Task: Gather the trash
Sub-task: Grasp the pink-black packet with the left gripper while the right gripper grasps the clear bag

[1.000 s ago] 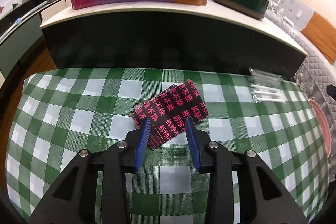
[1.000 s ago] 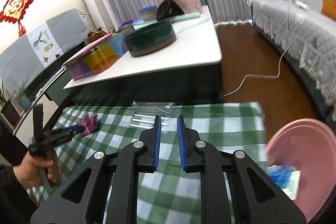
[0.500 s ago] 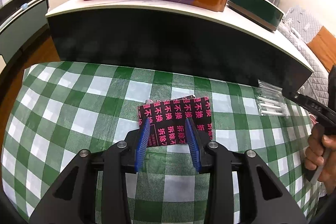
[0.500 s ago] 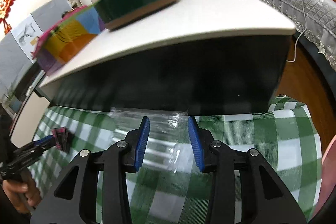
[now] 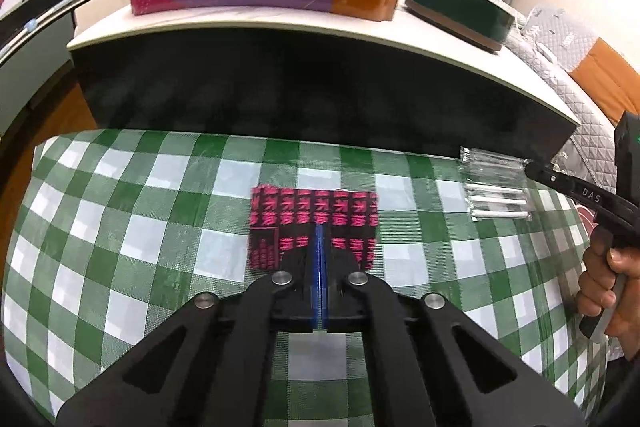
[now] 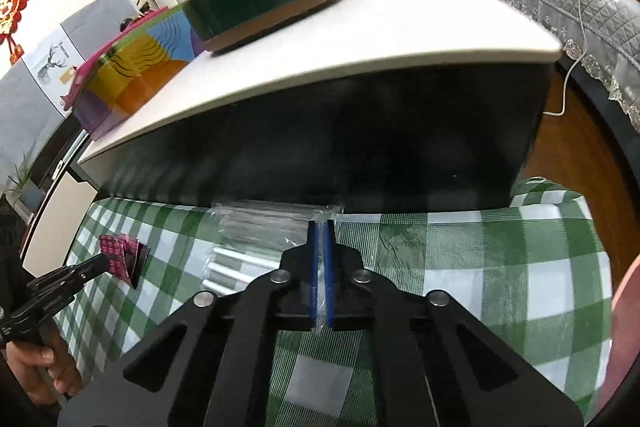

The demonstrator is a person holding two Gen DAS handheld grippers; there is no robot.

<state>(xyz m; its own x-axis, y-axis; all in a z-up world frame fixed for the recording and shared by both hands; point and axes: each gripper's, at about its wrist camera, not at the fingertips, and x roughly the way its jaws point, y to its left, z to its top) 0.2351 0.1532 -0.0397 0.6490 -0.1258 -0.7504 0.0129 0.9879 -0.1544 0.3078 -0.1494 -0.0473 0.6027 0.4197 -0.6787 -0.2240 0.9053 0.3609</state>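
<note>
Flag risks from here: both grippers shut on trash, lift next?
Right gripper pinches only the clear bag's film at one edge; it may slip or tear, and the white sticks could slide out. Left gripper nips the black-and-pink wrapper by a thin edge; it could pull free.

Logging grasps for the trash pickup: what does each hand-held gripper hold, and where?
Left hand-held gripper: the pink-and-black wrapper, pinched at its near edge. Right hand-held gripper: the clear plastic bag, at its right side.
</note>
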